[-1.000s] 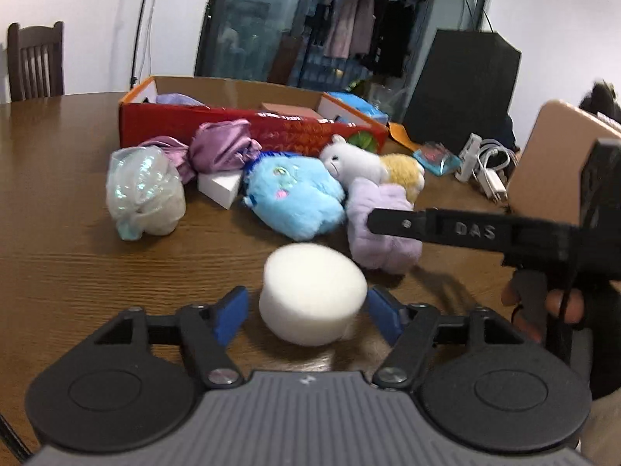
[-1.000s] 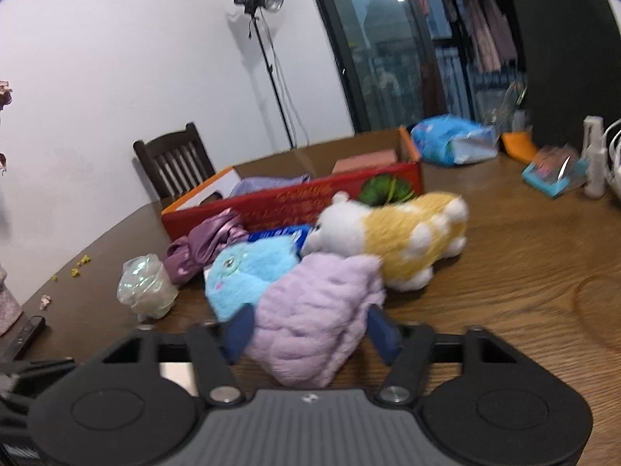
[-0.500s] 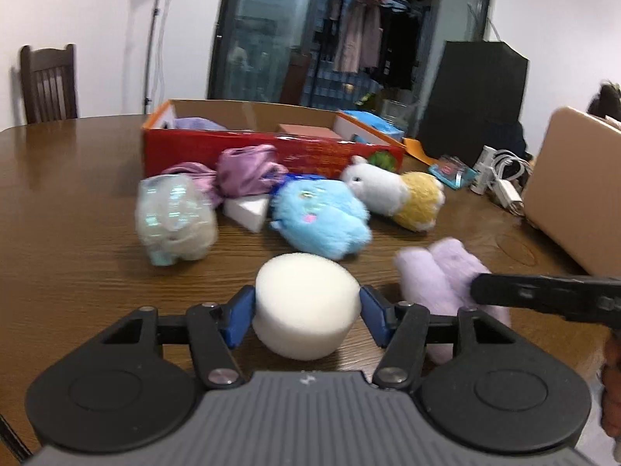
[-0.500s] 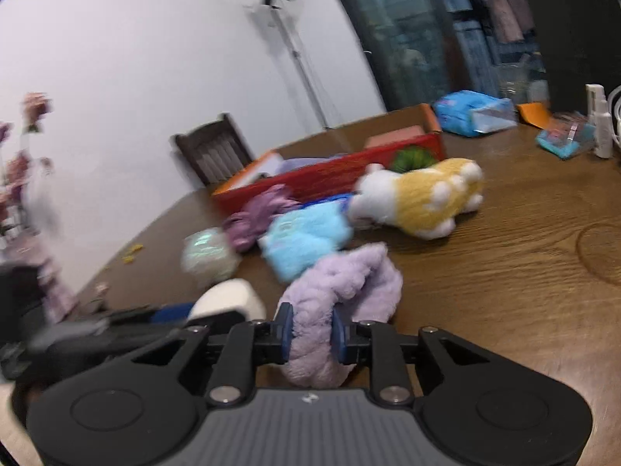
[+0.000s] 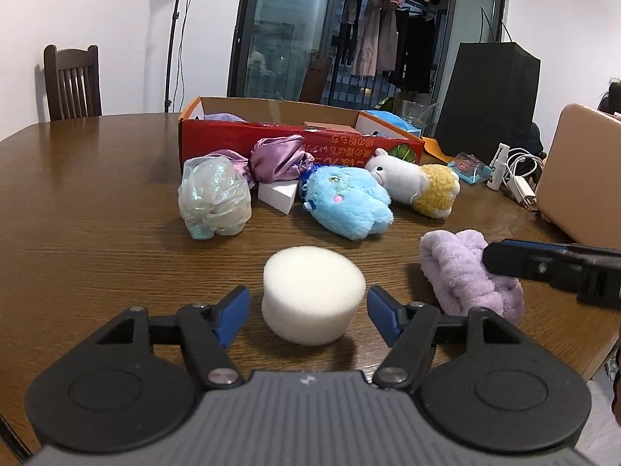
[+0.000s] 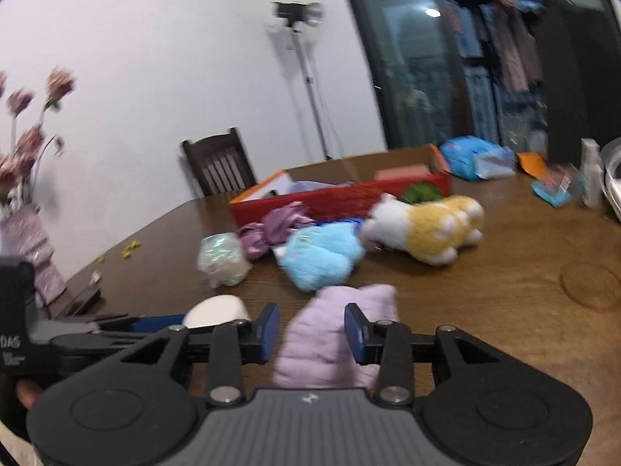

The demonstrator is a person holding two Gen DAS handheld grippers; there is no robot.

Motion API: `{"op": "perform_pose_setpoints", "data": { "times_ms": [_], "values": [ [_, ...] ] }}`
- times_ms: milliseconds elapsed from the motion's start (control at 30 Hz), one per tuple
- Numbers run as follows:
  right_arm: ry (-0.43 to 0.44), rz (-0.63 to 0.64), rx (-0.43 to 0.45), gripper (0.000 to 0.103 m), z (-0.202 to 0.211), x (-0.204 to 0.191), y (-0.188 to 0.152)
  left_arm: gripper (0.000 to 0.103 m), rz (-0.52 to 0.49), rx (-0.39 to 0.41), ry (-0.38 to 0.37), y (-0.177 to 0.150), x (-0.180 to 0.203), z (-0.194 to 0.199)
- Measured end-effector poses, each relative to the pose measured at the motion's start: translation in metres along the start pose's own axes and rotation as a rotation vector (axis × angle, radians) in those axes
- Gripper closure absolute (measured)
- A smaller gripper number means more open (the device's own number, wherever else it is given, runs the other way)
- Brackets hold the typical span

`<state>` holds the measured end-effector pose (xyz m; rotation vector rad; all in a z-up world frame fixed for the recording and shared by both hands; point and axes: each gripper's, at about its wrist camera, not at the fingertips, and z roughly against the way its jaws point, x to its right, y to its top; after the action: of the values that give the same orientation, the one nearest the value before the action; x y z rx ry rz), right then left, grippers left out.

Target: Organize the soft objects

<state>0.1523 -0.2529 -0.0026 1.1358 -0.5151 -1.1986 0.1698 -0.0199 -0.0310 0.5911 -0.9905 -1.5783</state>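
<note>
A white round sponge [image 5: 313, 291] sits on the wooden table between the blue pads of my left gripper [image 5: 308, 312]. Its jaws are opening, with a gap on each side of the sponge. To its right lies a lilac fluffy band [image 5: 462, 272]. In the right wrist view that band [image 6: 330, 334] lies between the pads of my right gripper [image 6: 311, 328], whose jaws are also opening and no longer squeeze it. Behind them are a blue plush [image 5: 347, 202], a white and yellow alpaca plush [image 5: 415, 184], a shiny bath puff [image 5: 213, 202], a purple satin cloth [image 5: 277, 157] and a red cardboard box [image 5: 295, 143].
A white block [image 5: 277, 196] leans by the blue plush. A tan case [image 5: 582, 171], white cables [image 5: 516, 178] and a blue packet [image 5: 471, 167] crowd the right side. A chair [image 5: 71, 81] stands behind the table. Flowers [image 6: 27, 147] stand at the left.
The right gripper pinched the lilac band, dragged it away from the pile toward the near right, then loosened. The left gripper narrowed onto the sponge, then widened again.
</note>
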Motion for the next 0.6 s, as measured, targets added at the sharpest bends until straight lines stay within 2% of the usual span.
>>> {"op": "perform_pose_setpoints", "data": {
  "times_ms": [100,367,433,600],
  "values": [
    [-0.044,0.05,-0.019,0.066,-0.007,-0.01,-0.003,0.034,-0.011,-0.001,-0.002,0.0,0.0,-0.001],
    [-0.211,0.131,-0.041,0.057,-0.019,-0.009,-0.004,0.034,0.003,-0.003,-0.009,0.004,-0.008,-0.004],
    [-0.202,0.144,-0.019,0.057,-0.02,-0.011,0.001,0.028,0.023,0.017,-0.019,0.008,-0.014,-0.001],
    [-0.107,0.14,-0.015,0.057,-0.04,-0.013,0.024,0.027,0.064,0.058,0.0,0.027,-0.032,0.0]
  ]
}}
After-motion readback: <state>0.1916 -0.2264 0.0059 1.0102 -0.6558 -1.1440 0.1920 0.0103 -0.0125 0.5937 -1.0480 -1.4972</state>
